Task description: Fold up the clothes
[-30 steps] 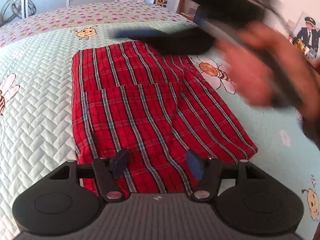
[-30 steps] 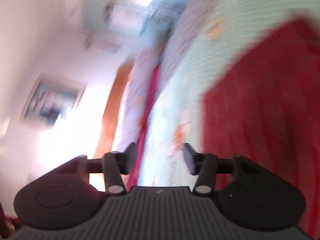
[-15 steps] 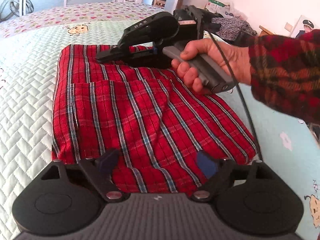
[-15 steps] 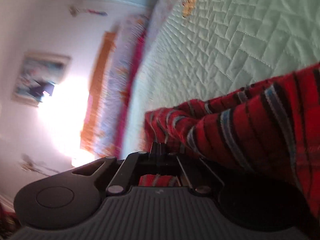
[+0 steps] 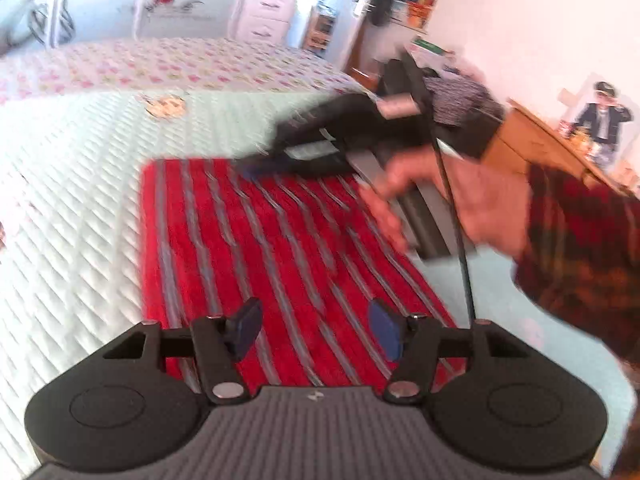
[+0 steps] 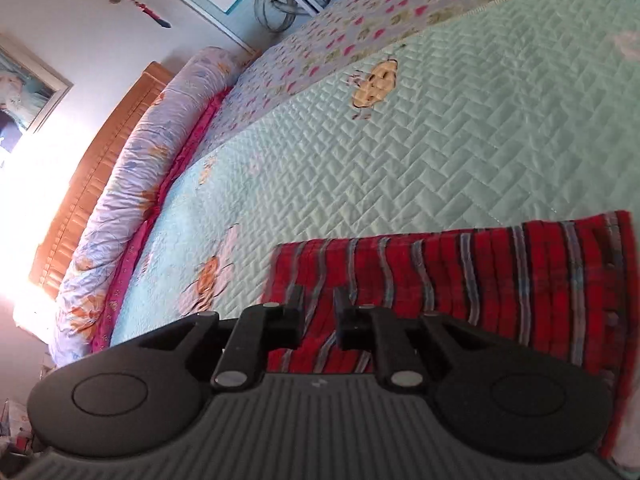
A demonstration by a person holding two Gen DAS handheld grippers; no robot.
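Observation:
A red plaid cloth [image 5: 260, 240] lies folded flat in a rectangle on the pale green quilt [image 5: 72, 200]. My left gripper [image 5: 316, 330] hovers over its near edge, jaws closing, with nothing pinched between the blue pads. At the cloth's far edge a person's hand [image 5: 440, 196] in a plaid sleeve holds my right gripper [image 5: 260, 164], blurred. In the right wrist view the right gripper [image 6: 318, 304] sits just above a corner of the cloth [image 6: 500, 280]. Its jaws are opening with a narrow gap, and the pads do not press the fabric.
The quilt [image 6: 400, 140] spreads wide around the cloth. A rolled floral duvet [image 6: 132, 184] lies against the wooden headboard [image 6: 80, 184]. A wooden dresser [image 5: 540, 144] stands right of the bed, and white drawers [image 5: 268, 12] stand beyond it.
The right gripper was shut on the cloth's edge half a second ago; it has let go and drawn back. The left jaws widened, then narrowed, and the left gripper rose a little.

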